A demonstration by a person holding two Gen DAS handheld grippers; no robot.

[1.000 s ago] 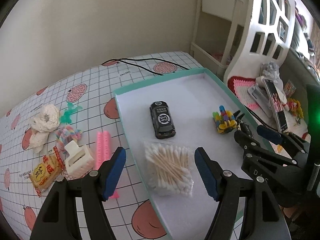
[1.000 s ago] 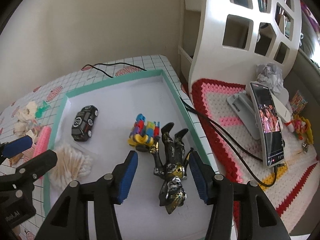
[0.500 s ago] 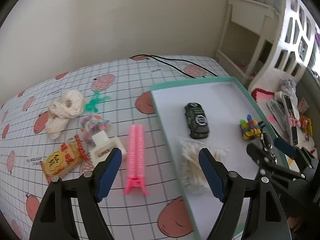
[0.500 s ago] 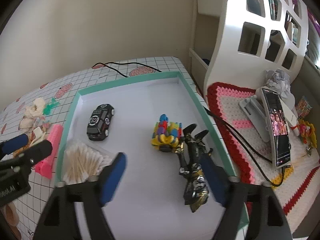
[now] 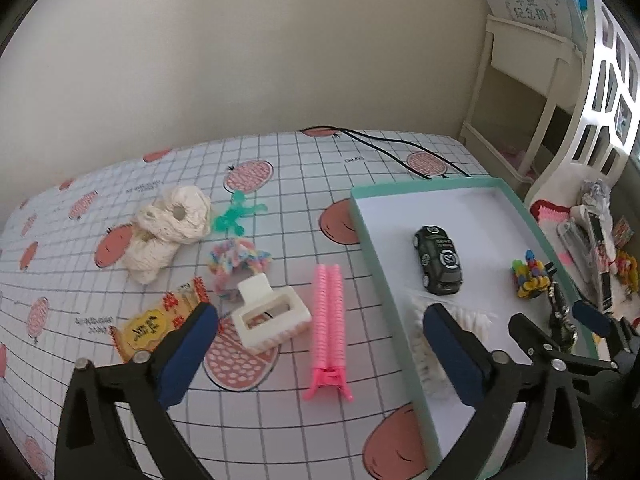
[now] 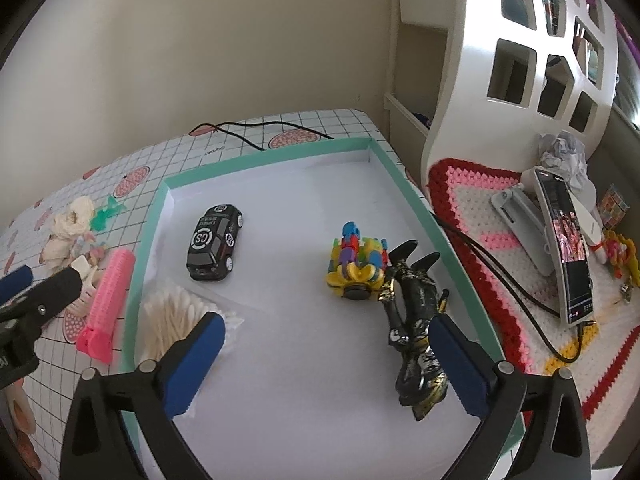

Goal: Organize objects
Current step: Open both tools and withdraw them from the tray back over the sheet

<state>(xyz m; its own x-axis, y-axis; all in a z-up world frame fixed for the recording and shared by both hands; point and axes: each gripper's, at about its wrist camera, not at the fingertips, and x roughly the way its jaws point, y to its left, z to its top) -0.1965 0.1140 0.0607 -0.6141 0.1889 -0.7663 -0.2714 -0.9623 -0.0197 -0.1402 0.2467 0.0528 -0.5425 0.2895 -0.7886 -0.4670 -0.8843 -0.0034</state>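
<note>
**Tabletop stock, both tongs spread and empty**

Left tongs (image 5: 318, 354): jaws spread wide, pinching nothing, hovering over the checked tablecloth (image 5: 280, 184).
- Pink ridged hair clip (image 5: 329, 320): lies between the two blue pads, lengthwise, just outside the tray's near wall.
- White claw clip (image 5: 270, 314): just ahead of the left pad, beside the pink clip.
- Orange-and-yellow snack packet (image 5: 154, 326): partly behind the left pad.
- Pastel scrunchie (image 5: 236, 258): beyond the white clip, touching it.
- Cream knitted pieces (image 5: 168, 228): farther ahead and to the left.
- Green plastic figure (image 5: 236, 216): just beside the cream pieces, to their right.
- Black cable (image 5: 384, 148): far end of the cloth.

Teal-rimmed white tray (image 6: 408, 200): to the right of the left tongs, directly under the right tongs.

Right tongs (image 6: 326, 364): jaws spread wide, pinching nothing, above the tray floor.
- Cotton swabs (image 6: 172, 320): in the tray, just ahead of the left pad, partly hidden by it.
- Black toy car (image 6: 214, 242): in the tray, ahead and left of centre.
- Multicoloured block toy (image 6: 356, 262): in the tray, ahead, touching the feet of the figure.
- Black-and-gold action figure (image 6: 416, 324): lying in the tray, just inside the right pad.

Off the table, right of the right tongs: crocheted mat (image 6: 480, 216), phone on stand (image 6: 566, 248), white cut-out shelf (image 6: 532, 52).
</note>
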